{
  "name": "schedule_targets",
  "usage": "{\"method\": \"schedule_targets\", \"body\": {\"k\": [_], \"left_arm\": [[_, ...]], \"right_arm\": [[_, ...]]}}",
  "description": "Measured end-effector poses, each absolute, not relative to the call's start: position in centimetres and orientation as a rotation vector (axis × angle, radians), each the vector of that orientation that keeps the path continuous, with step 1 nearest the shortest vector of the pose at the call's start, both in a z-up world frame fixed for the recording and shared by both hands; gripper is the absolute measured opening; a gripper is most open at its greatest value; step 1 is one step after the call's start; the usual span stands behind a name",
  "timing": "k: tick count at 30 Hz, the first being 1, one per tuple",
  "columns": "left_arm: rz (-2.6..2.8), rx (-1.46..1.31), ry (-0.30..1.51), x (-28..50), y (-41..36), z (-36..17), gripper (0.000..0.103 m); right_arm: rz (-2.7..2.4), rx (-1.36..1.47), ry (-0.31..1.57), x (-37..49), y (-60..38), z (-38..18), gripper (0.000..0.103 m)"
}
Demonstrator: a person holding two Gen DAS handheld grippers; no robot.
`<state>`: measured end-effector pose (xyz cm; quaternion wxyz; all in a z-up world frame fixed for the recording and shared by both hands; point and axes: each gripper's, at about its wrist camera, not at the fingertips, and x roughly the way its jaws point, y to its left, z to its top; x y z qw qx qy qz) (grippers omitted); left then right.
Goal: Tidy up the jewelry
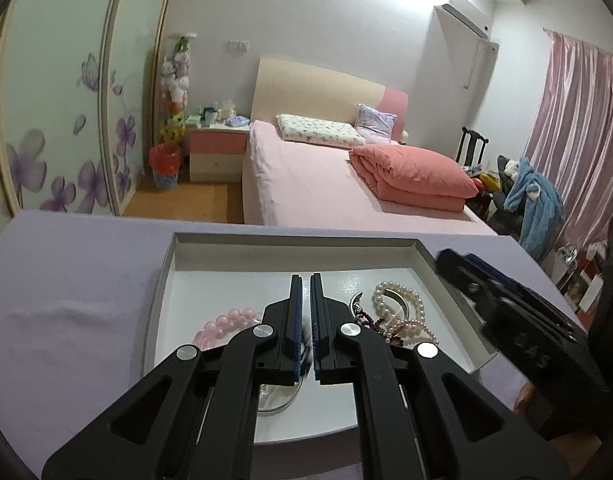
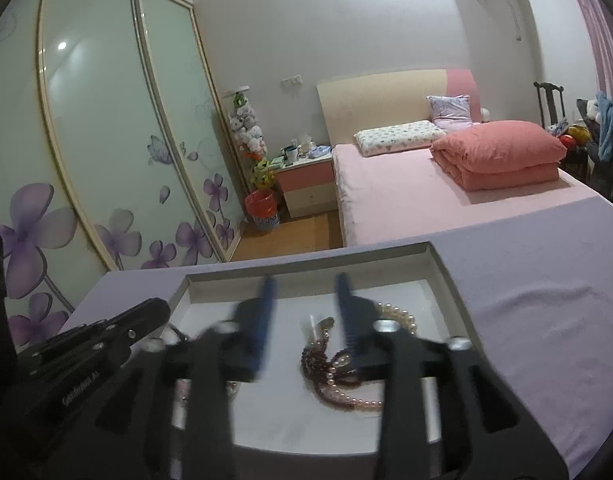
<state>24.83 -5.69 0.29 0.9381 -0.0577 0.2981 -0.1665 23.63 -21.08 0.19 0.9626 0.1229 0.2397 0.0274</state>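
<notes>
A shallow white tray (image 1: 294, 238) (image 2: 306, 268) lies on a lilac-covered table. It holds a pink bead bracelet (image 1: 226, 322), a pearl bracelet (image 1: 398, 296) (image 2: 398, 316), dark red beads (image 1: 370, 320) (image 2: 318, 360) and a clear bangle (image 1: 280, 400). My left gripper (image 1: 305, 280) (image 2: 162, 308) hovers over the tray's middle, shut. A dark fuzzy bit shows low in the slit between its pads; I cannot tell if it is gripped. My right gripper (image 2: 305, 292) (image 1: 458, 264) is blurred and stands open above the red beads and pearls, with nothing pressed between its fingers.
The lilac cloth (image 1: 74, 280) (image 2: 546, 300) spreads to both sides of the tray. Beyond the table's far edge stand a pink bed (image 1: 326, 184), a nightstand (image 1: 216, 152), a flowered wardrobe (image 2: 86, 140) and pink curtains (image 1: 578, 140).
</notes>
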Motion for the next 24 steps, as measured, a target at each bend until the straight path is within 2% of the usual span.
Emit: {"method": "schedule_targets", "body": {"k": [1,4,6,10,13,15,16,18,20,24], "left_arm": [[-0.333,-0.13,0.613,24.7,-5.2,0.3,0.007],[-0.317,-0.157,0.62,24.9,-4.1,0.5,0.018],[-0.302,-0.165,0.615,24.6,-3.6,0.7,0.031],[-0.281,-0.155,0.587,22.8,-2.6,1.5,0.037],[-0.258,-0.139,0.565,21.4,-1.8,1.9,0.047],[-0.233,-0.126,0.548,19.8,-1.1,2.1,0.059],[-0.223,-0.122,0.54,19.3,-0.9,2.1,0.062],[-0.192,-0.11,0.518,17.5,-0.3,2.2,0.079],[-0.16,-0.1,0.496,16.0,0.4,2.3,0.09],[-0.125,-0.075,0.463,13.9,1.0,2.7,0.099]], "right_arm": [[0.053,0.257,0.486,23.4,-21.4,0.1,0.04],[0.045,0.277,0.488,22.8,-21.9,0.1,0.04],[0.041,0.278,0.485,22.3,-22.0,0.2,0.04],[0.043,0.265,0.479,20.7,-21.5,0.8,0.044],[0.039,0.243,0.47,18.9,-21.0,1.4,0.054],[0.037,0.229,0.469,17.6,-20.8,1.7,0.066],[0.038,0.224,0.466,16.6,-20.6,1.9,0.07],[0.042,0.217,0.461,15.3,-20.1,2.2,0.09],[0.039,0.2,0.46,13.8,-19.7,2.3,0.098],[0.02,0.168,0.472,11.8,-19.1,2.6,0.099]]}}
